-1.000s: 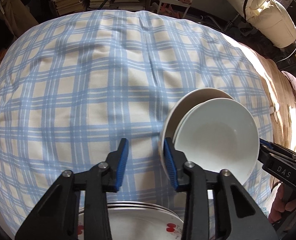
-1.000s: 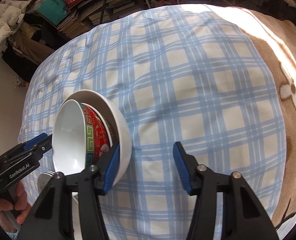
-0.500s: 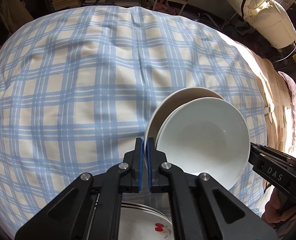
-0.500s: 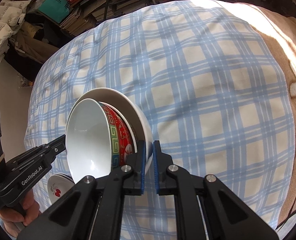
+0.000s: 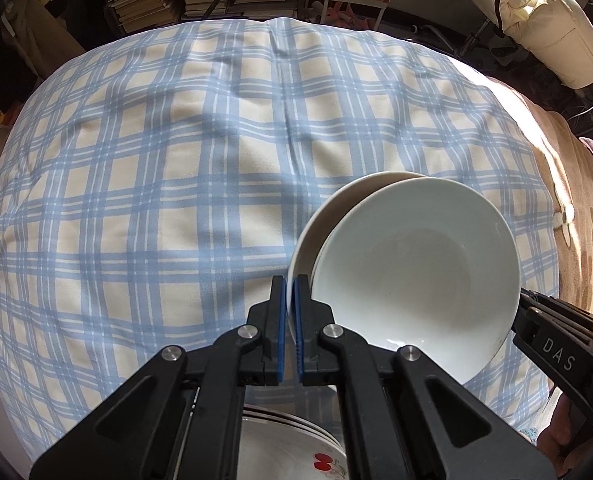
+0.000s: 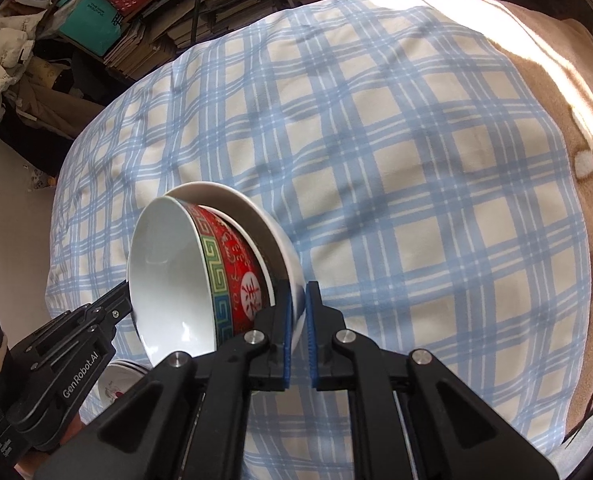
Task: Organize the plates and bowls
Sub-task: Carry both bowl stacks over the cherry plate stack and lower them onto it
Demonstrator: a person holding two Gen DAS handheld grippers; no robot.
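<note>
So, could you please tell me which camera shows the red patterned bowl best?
The right wrist view: the red patterned bowl shows its decorated outside there. The left wrist view shows only its plain white inside.

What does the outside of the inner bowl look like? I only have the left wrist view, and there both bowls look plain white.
Observer: In the right wrist view the inner bowl is red outside, with a green and blue patterned band below its rim.
Operator: My view cuts off the right gripper's tips. Is it holding anything?
Observer: Yes. The right gripper is shut on the rim of the outer white bowl, with the rim between its blue pads.
</note>
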